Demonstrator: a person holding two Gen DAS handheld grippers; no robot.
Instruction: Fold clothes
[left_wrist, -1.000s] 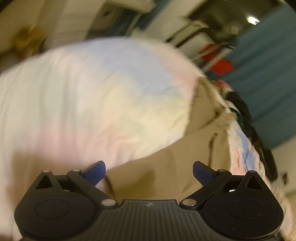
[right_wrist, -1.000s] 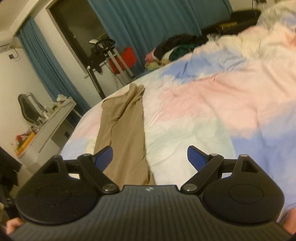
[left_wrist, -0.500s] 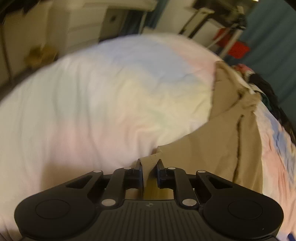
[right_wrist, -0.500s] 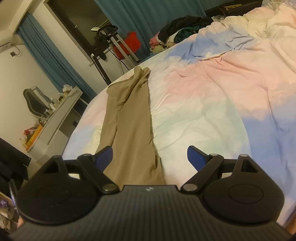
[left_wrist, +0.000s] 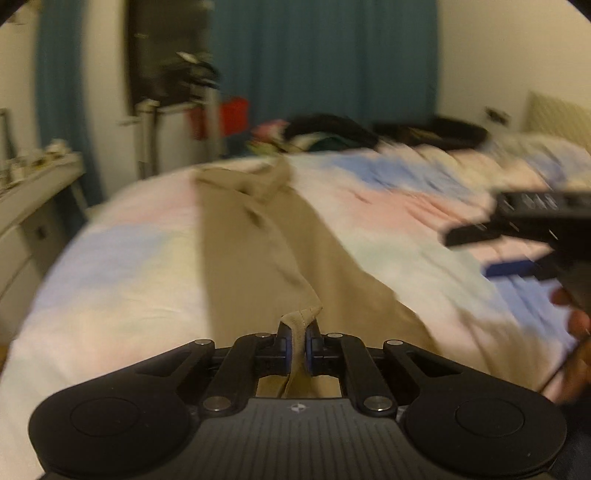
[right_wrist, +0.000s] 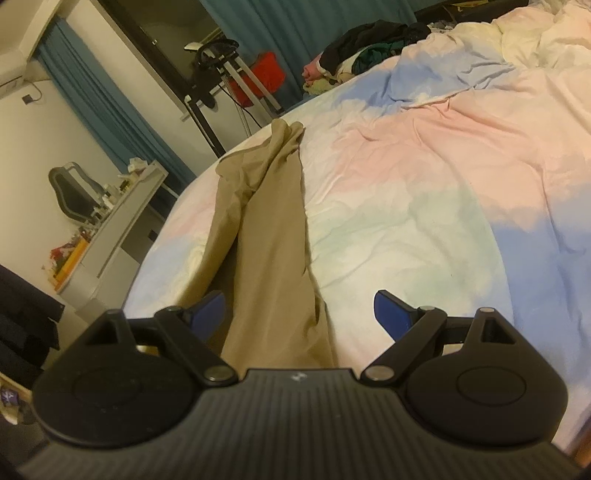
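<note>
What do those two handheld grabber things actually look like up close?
Both are matte black plastic. The left gripper and right gripper each have a ribbed central body, two round side discs, jointed linkage arms with silver pins, and blue-padded jaws. A small round emblem marks the body. No cables show.

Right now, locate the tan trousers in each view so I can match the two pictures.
Left wrist: tan trousers run up the centre, near hem pinched in the left tool.
Right wrist: they lie left of centre, running between the open right tool fingers.
Shared landmark: red box by the blue curtain, also at.
</note>
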